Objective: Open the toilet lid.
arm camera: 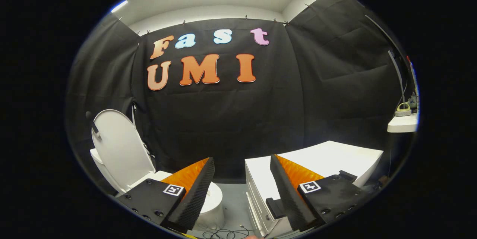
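Lid: white oval plastic toilet lid (120, 148) raised upright, beyond left finger.
Gripper (242, 177): fingers spread apart, grasping nothing.
Cabinet: white cabinet (335, 157) beyond right finger.

The grey floor (233, 198) carries three things. On one side stands a white toilet (208, 209) with its lid (121, 149) raised upright. On the other side stands a white cabinet (320, 164) with drawers – its flat top is bare. Between them, close to the toilet base, thin black cables (223, 233) lie loose on the floor. The gripper (242, 190) hangs above this floor, its fingers spread apart and holding nothing
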